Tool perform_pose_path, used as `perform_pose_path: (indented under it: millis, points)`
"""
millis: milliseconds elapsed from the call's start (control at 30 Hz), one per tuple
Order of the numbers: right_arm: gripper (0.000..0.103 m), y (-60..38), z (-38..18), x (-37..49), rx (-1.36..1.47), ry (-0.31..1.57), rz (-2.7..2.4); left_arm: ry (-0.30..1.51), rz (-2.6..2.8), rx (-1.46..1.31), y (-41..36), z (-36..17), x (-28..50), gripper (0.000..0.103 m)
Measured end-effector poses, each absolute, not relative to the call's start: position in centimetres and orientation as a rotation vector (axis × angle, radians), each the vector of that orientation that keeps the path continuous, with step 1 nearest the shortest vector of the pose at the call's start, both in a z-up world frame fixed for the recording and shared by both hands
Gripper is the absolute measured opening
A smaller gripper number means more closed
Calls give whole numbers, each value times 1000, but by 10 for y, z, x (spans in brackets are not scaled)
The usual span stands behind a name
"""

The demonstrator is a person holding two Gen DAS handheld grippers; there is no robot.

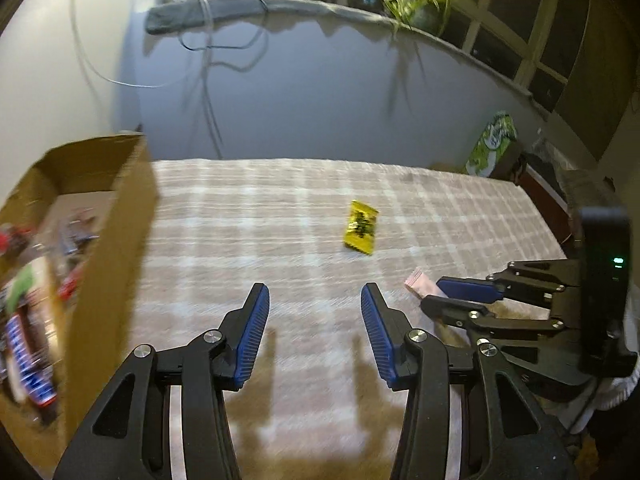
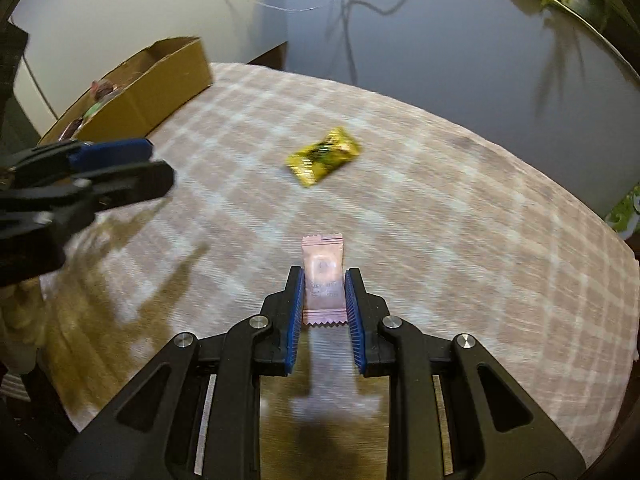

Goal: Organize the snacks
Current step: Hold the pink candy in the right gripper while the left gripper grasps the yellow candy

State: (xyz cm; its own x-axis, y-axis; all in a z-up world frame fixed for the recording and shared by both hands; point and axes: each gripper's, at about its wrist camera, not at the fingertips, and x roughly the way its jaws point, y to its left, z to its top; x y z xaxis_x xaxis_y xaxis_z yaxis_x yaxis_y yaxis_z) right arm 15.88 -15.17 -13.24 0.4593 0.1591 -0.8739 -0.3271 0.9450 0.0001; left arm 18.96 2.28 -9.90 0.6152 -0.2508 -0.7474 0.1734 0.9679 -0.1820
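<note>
Plaid cloth [image 2: 440, 184] covered the worktop; right gripper [image 2: 323, 292] clamped a pink sachet [image 2: 322, 268], left gripper [image 1: 315, 320] gaped empty beside the cardboard box [image 1: 104, 240].

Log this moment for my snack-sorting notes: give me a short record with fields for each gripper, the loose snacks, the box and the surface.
left gripper: open, empty, above the cloth
right gripper: shut on pink packet
yellow packet: lying loose on the cloth, apart from both grippers
cardboard box: open-topped, at the left, holds several wrapped snacks
surface: checked cloth
</note>
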Motion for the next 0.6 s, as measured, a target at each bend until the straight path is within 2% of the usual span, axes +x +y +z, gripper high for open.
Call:
perform_pose_path:
  millis: [600]
  points:
    - [22,-190,-131,170,-129,1021,281,913,-262,114,-43,-129,258,46]
